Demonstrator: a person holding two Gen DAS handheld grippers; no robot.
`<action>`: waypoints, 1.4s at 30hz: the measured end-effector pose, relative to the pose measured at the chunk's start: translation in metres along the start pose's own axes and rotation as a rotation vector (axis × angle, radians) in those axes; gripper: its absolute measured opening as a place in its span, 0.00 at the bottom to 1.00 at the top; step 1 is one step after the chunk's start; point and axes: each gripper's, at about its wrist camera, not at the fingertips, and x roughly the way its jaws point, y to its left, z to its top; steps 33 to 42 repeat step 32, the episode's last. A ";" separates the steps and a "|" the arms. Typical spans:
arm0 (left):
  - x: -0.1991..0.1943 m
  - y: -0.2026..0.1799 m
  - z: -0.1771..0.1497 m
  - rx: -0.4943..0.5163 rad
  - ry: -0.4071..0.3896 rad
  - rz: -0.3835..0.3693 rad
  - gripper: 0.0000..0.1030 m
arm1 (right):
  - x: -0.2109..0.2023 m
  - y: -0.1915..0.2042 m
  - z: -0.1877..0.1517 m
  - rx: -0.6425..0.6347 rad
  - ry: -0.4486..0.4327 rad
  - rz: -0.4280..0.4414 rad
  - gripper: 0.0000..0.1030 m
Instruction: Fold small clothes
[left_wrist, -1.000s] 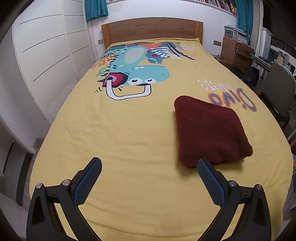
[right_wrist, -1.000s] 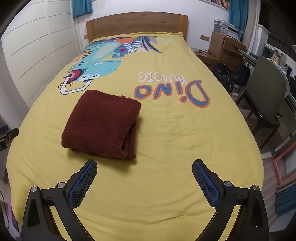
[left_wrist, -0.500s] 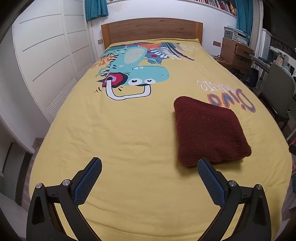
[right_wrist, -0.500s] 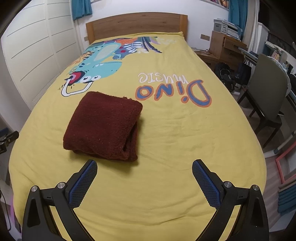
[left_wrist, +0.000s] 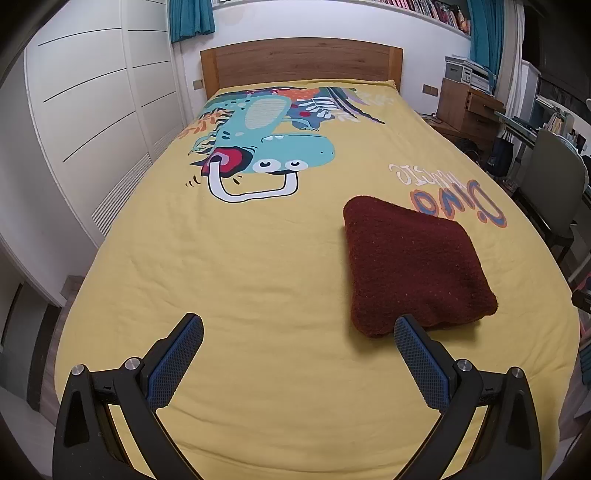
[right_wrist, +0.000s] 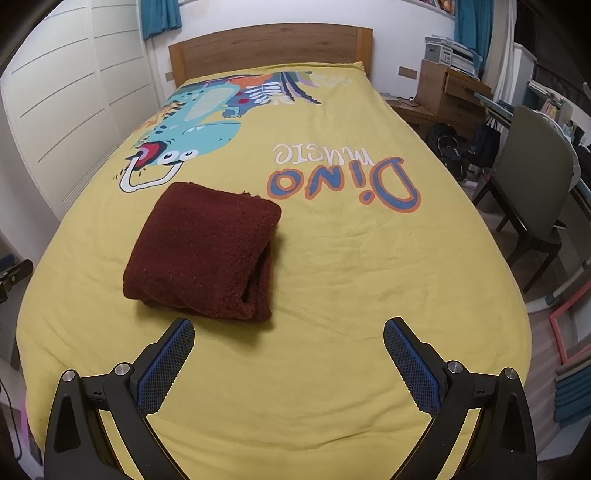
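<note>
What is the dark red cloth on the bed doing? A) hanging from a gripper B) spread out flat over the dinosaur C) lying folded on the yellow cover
C: the cloth lies folded on the cover, with both grippers open and empty.

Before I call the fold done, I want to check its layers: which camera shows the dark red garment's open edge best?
The right wrist view: the folded dark red garment turns its layered open side toward that camera. The left wrist view shows only its smooth top, with one jaw covering its near corner.
</note>
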 end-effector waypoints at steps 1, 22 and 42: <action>0.000 0.000 0.000 0.001 0.001 0.001 0.99 | 0.000 0.001 0.000 -0.001 0.001 0.000 0.99; -0.003 -0.008 0.002 0.006 -0.004 0.000 0.99 | 0.002 0.002 -0.002 0.000 0.020 -0.012 0.99; -0.004 -0.010 0.006 0.000 -0.008 -0.004 0.99 | 0.003 0.001 -0.004 0.003 0.030 -0.022 0.99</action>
